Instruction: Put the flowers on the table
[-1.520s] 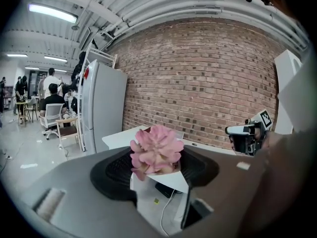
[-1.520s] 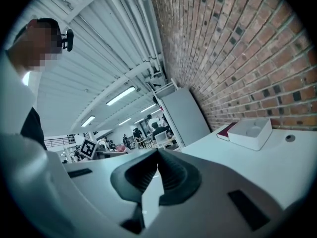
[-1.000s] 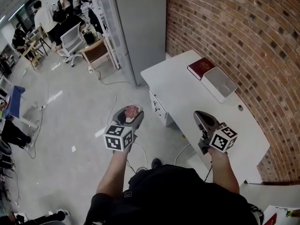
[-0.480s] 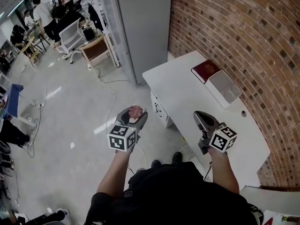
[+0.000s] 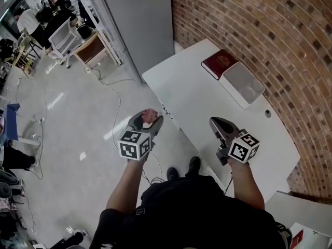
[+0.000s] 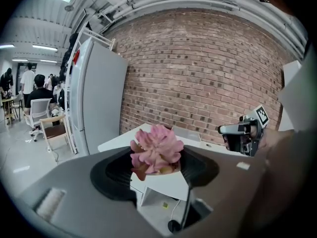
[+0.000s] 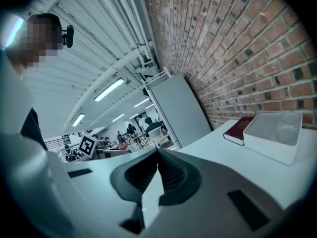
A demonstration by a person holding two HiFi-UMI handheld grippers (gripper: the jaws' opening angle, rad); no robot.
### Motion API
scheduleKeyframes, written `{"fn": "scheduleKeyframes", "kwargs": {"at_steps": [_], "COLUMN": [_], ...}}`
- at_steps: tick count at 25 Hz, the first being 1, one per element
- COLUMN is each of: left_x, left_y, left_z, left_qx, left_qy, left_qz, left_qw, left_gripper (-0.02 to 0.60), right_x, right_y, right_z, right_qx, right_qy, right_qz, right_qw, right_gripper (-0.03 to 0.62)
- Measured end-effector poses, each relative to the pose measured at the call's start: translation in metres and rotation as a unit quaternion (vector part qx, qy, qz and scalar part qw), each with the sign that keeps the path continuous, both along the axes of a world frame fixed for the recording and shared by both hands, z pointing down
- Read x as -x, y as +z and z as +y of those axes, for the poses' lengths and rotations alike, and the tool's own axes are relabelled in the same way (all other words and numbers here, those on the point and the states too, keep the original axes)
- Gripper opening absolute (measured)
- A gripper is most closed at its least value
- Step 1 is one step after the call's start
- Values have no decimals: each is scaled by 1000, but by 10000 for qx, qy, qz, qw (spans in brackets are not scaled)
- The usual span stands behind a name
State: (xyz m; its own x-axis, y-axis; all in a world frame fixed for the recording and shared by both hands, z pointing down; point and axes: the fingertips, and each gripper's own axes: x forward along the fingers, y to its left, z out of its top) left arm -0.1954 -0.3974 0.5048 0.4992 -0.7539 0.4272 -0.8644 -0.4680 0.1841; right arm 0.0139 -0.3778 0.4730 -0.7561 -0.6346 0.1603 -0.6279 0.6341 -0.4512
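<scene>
The right gripper [image 7: 158, 151] has its jaws closed together with nothing between them. Beyond lies a white table [image 7: 208, 148]. At 3 o'clock a red book [image 7: 239, 129] sits just beside a white tray [image 7: 270, 140]. A brick wall [image 7: 237, 43] fills 2 o'clock.

Near half of the table [image 5: 197, 100] lies open to approach; a book [image 5: 220, 64] and tray [image 5: 243, 84] crowd the far end against the brick wall [image 5: 270, 30].

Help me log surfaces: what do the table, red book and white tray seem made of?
Table: smooth matte white top, likely laminate.
Red book: stiff dark-red cover, looks hardbound, cloth or leatherette.
White tray: probably moulded plastic, judging by its rounded corners and even walls.
</scene>
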Motion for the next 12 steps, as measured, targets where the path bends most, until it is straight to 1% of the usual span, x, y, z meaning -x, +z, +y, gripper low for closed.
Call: {"fn": "scheduleKeyframes", "kwargs": {"at_steps": [4,9,12], "left_x": [-24,-56,-74], "left_y": [18,44,61], "left_z": [-18,-42,-52], "left_qx": [184,358,465], "left_qy": [214,452,597], "left_qz": [-29,-45,-65], "left_qw": [9996,9983,9971], "left_gripper": [270,270,270], "right_x": [-18,-37,-46], "right_y": [19,32,45], "right_z": [-7,-21,-23], "right_qx": [236,342,457], "right_qy": [143,344,355], "right_qz": [-7,68,71], "right_qw": [9996,9988,9983], "right_gripper": [11,11,11]}}
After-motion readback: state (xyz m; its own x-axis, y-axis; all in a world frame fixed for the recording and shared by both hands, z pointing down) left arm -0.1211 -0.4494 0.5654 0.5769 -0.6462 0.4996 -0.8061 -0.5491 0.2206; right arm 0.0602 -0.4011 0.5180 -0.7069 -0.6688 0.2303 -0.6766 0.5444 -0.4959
